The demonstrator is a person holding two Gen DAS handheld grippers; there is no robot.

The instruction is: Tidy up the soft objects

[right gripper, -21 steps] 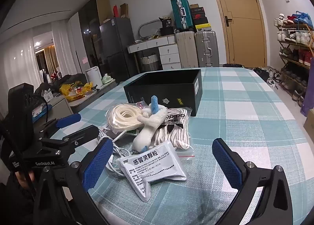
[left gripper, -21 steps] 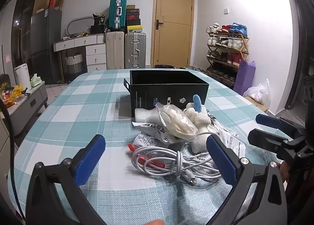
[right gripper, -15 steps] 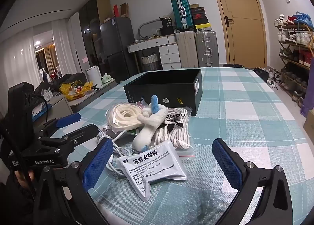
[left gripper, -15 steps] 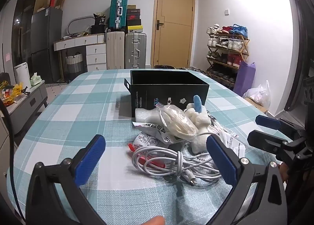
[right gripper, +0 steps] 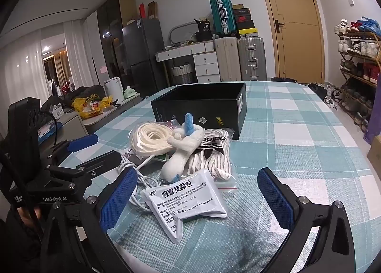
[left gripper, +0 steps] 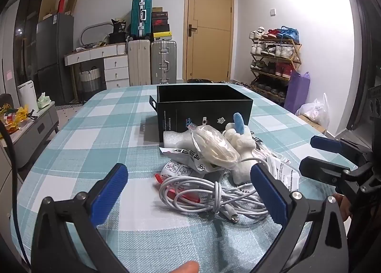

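From the left wrist, the left gripper hangs over the near edge of the checked counter, its blue pads wide apart with nothing between them but the view of the pile beyond. A coiled white cable lies closest, partly over a red-trimmed packet. Behind it sits a bag of cream cord, resting on a white foam piece, and just to its right a white plush toy with a blue tip stands up. A black box, open at the top, stands right behind the pile. The right gripper reaches in from the right edge, clear of the pile. A fingertip shows at the bottom edge.

From the right wrist, the right gripper is likewise spread wide and holds nothing. Between its pads in the view lies a white sachet printed with black text, flat on the counter. Behind it the plush toy leans across a bag of striped laces; the cord bag is to the left, and the cable runs under it, though how far is hidden. The box stands behind, seemingly empty, but its floor is not in view. The left gripper enters low on the left, apart from everything.
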